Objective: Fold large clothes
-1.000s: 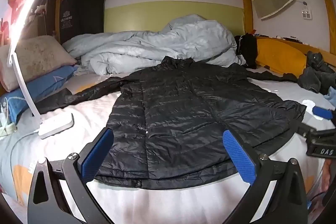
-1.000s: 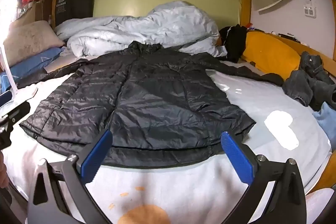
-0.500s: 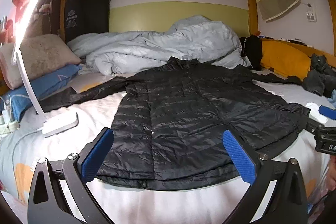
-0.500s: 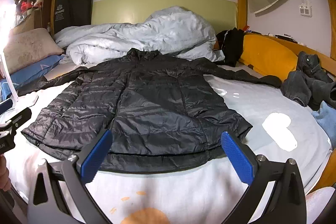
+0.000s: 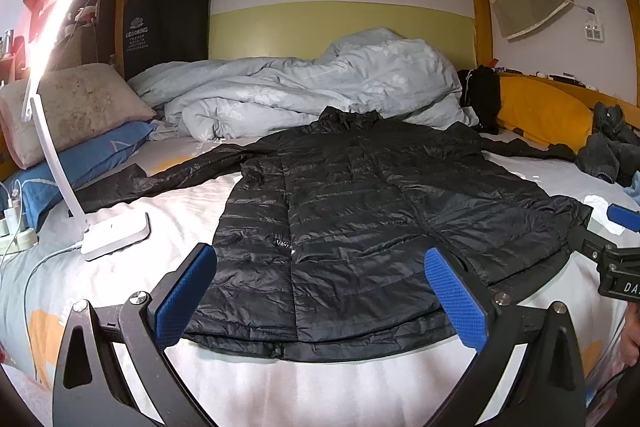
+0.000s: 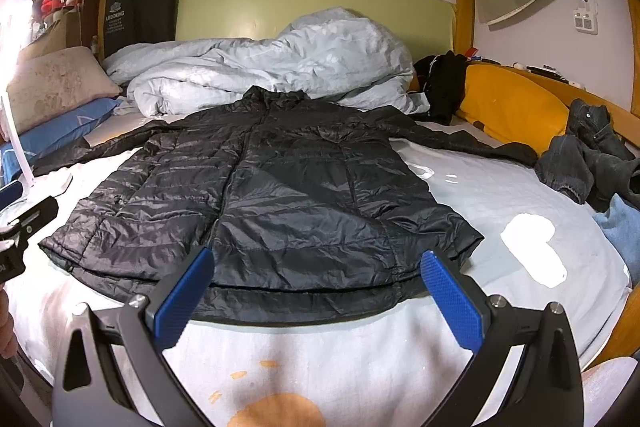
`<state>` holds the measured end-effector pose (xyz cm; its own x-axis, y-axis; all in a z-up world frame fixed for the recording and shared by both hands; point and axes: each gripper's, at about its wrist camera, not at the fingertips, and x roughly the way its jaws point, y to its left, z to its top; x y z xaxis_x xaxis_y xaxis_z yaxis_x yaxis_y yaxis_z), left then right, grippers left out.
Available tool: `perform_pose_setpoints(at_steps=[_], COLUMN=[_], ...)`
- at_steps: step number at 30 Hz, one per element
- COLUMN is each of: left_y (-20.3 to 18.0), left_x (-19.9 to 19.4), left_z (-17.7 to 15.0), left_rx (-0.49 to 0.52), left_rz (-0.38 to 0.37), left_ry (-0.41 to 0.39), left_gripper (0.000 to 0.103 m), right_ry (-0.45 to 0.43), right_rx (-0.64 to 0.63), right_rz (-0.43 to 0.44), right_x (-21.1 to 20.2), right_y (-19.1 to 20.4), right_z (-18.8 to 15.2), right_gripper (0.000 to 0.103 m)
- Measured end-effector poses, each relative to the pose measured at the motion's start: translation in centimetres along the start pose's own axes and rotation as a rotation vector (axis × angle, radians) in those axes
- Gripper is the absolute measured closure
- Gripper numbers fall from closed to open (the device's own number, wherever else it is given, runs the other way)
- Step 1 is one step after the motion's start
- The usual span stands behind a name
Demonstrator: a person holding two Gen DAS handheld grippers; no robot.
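A long black puffer jacket (image 5: pixel 360 219) lies flat and face up on the bed, sleeves spread to both sides, hem toward me. It also fills the middle of the right wrist view (image 6: pixel 280 199). My left gripper (image 5: pixel 320 291) is open and empty, above the hem's left part. My right gripper (image 6: pixel 320 291) is open and empty, above the hem's right part. The right gripper's tip shows at the right edge of the left wrist view (image 5: pixel 622 217), beside the hem's right corner.
A white desk lamp (image 5: pixel 114 231) stands on the bed left of the jacket. A crumpled pale-blue duvet (image 5: pixel 312 87) lies behind the collar. Pillows (image 5: pixel 76 111) are stacked at the left. Dark clothes (image 6: pixel 592 159) and an orange cushion (image 6: pixel 512 107) lie at the right.
Both grippers have tilted slightly upward and drawn back a little, so the jacket sits lower in each view. The jacket has not moved.
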<state>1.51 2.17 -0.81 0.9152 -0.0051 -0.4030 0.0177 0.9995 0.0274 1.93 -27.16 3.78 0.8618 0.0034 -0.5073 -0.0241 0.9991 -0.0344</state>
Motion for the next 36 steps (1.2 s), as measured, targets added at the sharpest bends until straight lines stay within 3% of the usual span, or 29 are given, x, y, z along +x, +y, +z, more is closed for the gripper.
perform_pose_setpoints(at_steps=[7, 13, 26, 36], left_y=[-0.4, -0.2, -1.0, -0.5], left_x=[0.8, 0.4, 0.1, 0.7], left_z=[-0.5, -0.1, -0.3, -0.1], left_rx=[0.024, 0.018, 0.044, 0.003], left_rz=[0.005, 0.013, -0.021, -0.055], left_ry=[0.026, 0.004, 0.0, 0.032], left_gripper=[0.0, 0.0, 0.0, 0.0], right_ry=[0.003, -0.026, -0.002, 0.006], right_rx=[-0.005, -0.087, -0.097, -0.088], right_rz=[-0.027, -0.065, -0.045, -0.038], right_x=[0.3, -0.2, 0.1, 0.3], right_y=[0.0, 1.2, 1.6, 1.5], right_z=[-0.1, -0.4, -0.5, -0.5], right_gripper=[0.0, 0.0, 0.0, 0.0])
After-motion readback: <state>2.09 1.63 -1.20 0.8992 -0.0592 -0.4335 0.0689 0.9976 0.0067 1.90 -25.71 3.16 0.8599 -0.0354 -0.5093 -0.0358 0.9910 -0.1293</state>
